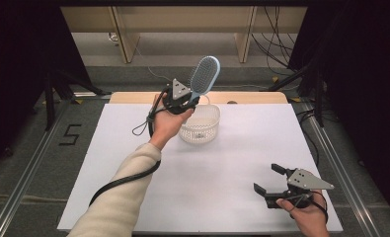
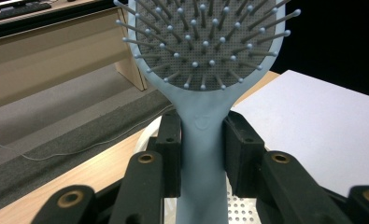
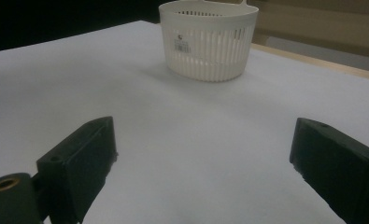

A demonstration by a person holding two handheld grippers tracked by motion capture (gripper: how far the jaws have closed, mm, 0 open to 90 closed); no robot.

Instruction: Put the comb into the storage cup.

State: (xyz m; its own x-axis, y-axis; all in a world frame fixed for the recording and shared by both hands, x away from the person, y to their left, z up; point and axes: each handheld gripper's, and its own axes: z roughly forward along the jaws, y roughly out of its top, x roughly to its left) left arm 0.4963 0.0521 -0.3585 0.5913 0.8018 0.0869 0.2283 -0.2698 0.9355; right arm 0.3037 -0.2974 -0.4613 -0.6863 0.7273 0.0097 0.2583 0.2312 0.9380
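- Left gripper (image 1: 188, 102) raised above the far edge of the table (image 1: 133, 163), near its middle, jaws clamped on the handle of a light blue hairbrush (image 1: 204, 75).
- In the left gripper view, hairbrush (image 2: 203, 116) upright between the two black jaws, handle pressed from both sides, bristle head above them, bristles facing the camera.
- White slotted basket (image 1: 200, 129) on the table just under the left gripper, close to the far edge; hairbrush above it, head tilted up and beyond the far edge, not inside.
- Right gripper (image 1: 270, 179) low at the near right corner of the table, jaws wide apart, nothing between them.
- In the right gripper view, basket (image 3: 209, 44) well ahead of the open jaws, small label on its wall.
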